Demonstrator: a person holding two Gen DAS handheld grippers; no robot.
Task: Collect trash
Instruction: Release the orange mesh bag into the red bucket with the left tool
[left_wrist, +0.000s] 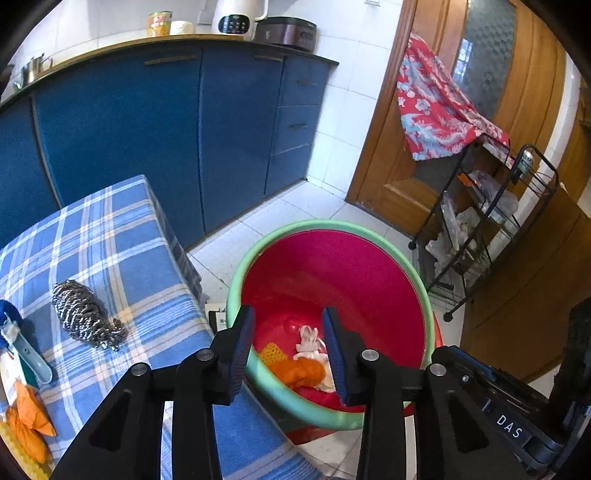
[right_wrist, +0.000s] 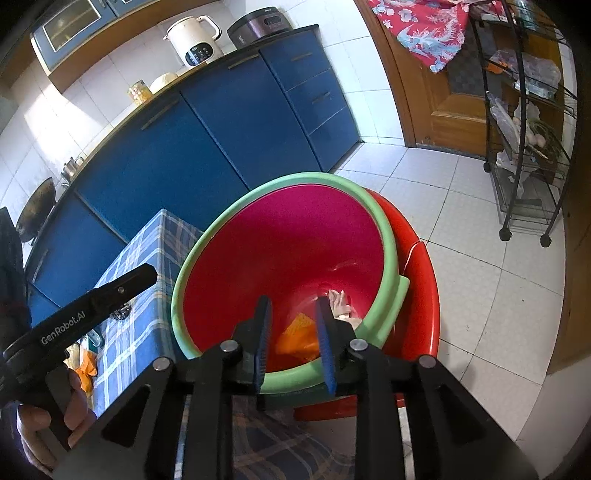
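Observation:
A red basin with a green rim (left_wrist: 421, 280) (right_wrist: 229, 229) stands on a red stool beside the table. Inside lie orange peel (left_wrist: 301, 371) (right_wrist: 297, 334), a yellow mesh piece (left_wrist: 272, 352) and a pale crumpled scrap (left_wrist: 308, 341) (right_wrist: 340, 304). My left gripper (left_wrist: 288, 321) is open and empty above the basin's near rim. My right gripper (right_wrist: 291, 306) is open and empty over the basin. On the blue plaid tablecloth (left_wrist: 122, 251) lie a steel wool scrubber (left_wrist: 83, 314), orange peel (left_wrist: 29, 417) and a blue-green scoop (left_wrist: 26, 350).
Blue kitchen cabinets (left_wrist: 147, 129) stand behind the table. A black wire cart (left_wrist: 491, 221) (right_wrist: 528, 147) stands at the right by a wooden door with a red cloth (left_wrist: 436, 107). White tiled floor (right_wrist: 461, 240) lies around the basin. The left gripper's body (right_wrist: 81, 317) shows at left.

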